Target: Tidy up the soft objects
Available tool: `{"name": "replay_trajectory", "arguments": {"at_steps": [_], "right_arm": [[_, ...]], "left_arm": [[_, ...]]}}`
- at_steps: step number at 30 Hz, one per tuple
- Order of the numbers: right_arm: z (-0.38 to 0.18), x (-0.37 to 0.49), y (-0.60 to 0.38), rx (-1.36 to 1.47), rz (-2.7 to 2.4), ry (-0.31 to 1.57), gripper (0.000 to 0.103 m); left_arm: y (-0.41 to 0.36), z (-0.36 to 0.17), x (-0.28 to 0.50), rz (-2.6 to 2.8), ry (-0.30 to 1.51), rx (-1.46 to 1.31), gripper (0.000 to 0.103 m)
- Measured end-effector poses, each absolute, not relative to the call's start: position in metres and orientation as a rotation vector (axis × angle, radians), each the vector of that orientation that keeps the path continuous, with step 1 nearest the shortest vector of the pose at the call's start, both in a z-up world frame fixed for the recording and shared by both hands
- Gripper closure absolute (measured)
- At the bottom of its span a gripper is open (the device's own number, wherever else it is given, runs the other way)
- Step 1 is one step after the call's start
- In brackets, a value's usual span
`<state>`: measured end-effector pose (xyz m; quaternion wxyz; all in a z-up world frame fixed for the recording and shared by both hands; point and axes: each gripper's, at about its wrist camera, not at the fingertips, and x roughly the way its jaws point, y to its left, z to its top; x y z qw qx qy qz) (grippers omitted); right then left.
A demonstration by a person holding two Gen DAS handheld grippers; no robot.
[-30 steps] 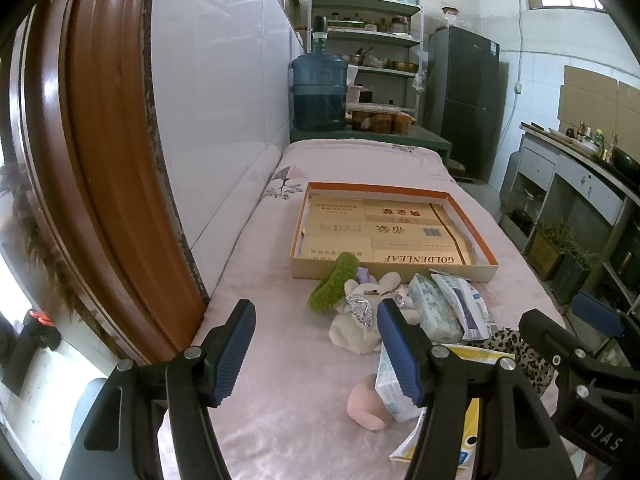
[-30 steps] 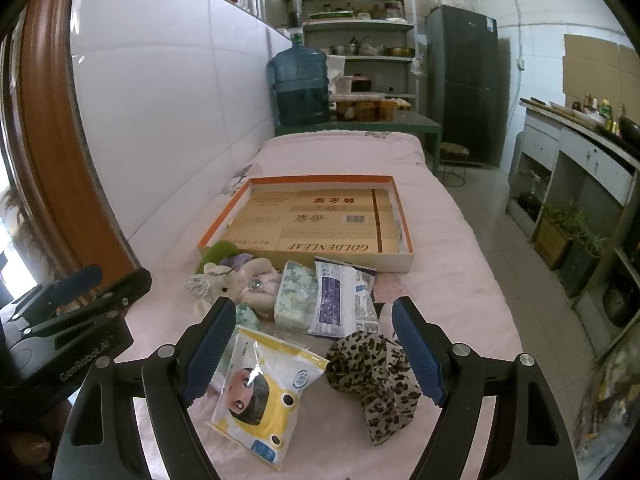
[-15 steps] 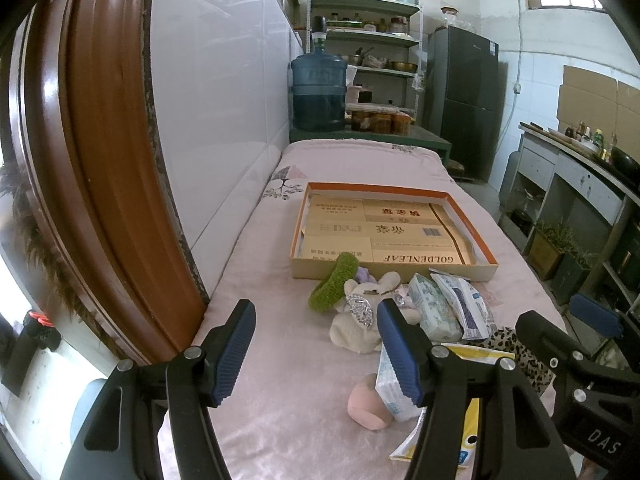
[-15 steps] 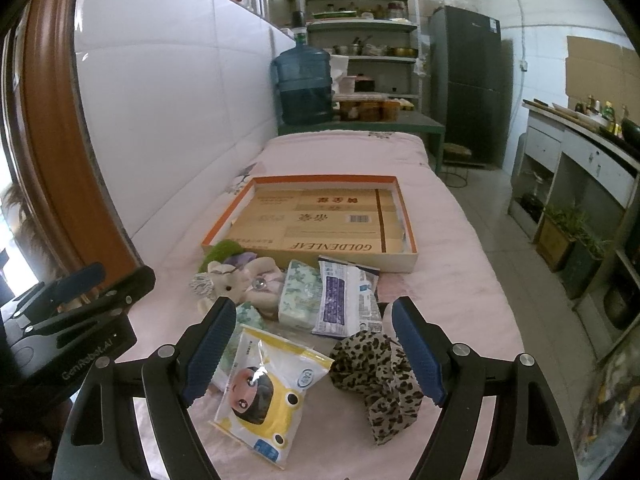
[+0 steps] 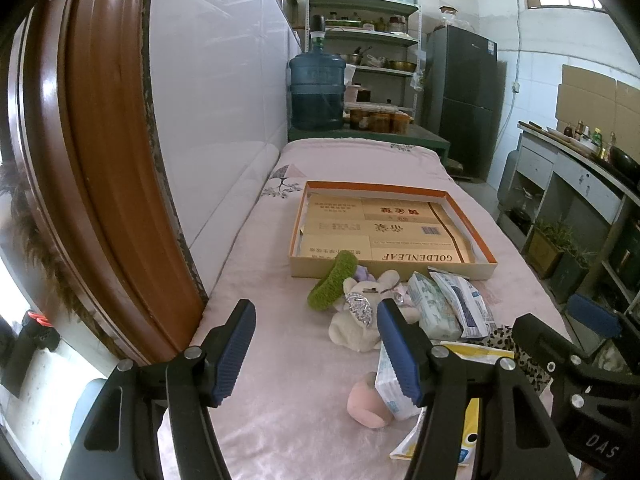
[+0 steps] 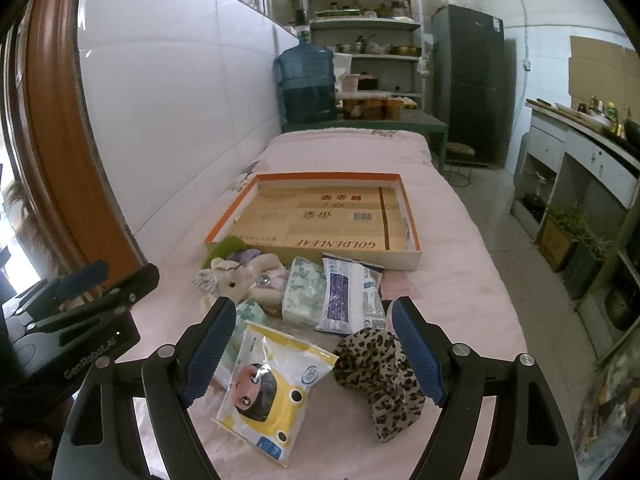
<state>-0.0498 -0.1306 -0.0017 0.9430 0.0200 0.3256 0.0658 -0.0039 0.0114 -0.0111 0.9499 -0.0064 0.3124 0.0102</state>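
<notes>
A shallow cardboard box (image 5: 394, 267) (image 6: 412, 258) with an orange rim lies on the pink bed, nothing soft inside it. In front of it sits a heap: a green knitted band (image 5: 330, 286), a cream plush rabbit (image 5: 358, 322) (image 6: 240, 276), tissue packs (image 5: 434, 310) (image 6: 306, 294), a purple-printed packet (image 6: 346, 298), a yellow cartoon pack (image 6: 268, 388), a leopard-print cloth (image 6: 384, 372) and a pink soft piece (image 5: 366, 402). My left gripper (image 5: 316, 354) is open over bare bedding left of the heap. My right gripper (image 6: 314, 354) is open above the yellow pack and leopard cloth.
A white tiled wall (image 5: 216, 92) and a brown wooden frame (image 5: 104, 152) run along the left of the bed. A blue water jug (image 5: 316, 92), shelves and a dark fridge (image 5: 464, 92) stand beyond the bed's far end. Cabinets (image 6: 580, 184) and floor lie to the right.
The right wrist view has crept slightly forward towards the heap. The left gripper has barely moved. Both stay open with nothing held.
</notes>
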Motion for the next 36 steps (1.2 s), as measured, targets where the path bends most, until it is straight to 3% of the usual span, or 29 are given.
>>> {"name": "replay_trajectory", "arguments": {"at_steps": [12, 29, 32, 36], "right_arm": [[-0.013, -0.059, -0.135, 0.05, 0.148, 0.683, 0.022], [-0.081, -0.073, -0.138, 0.157, 0.29, 0.843, 0.022], [-0.084, -0.069, -0.134, 0.157, 0.31, 0.84, 0.024], [-0.09, -0.056, -0.129, 0.17, 0.329, 0.872, 0.037]], "left_arm": [[0.013, -0.014, -0.006, 0.013, 0.641, -0.028, 0.04], [0.028, -0.052, -0.011, -0.019, 0.713, -0.061, 0.04], [0.031, -0.055, -0.011, -0.028, 0.713, -0.071, 0.04], [0.034, -0.058, -0.01, -0.036, 0.713, -0.078, 0.04]]}}
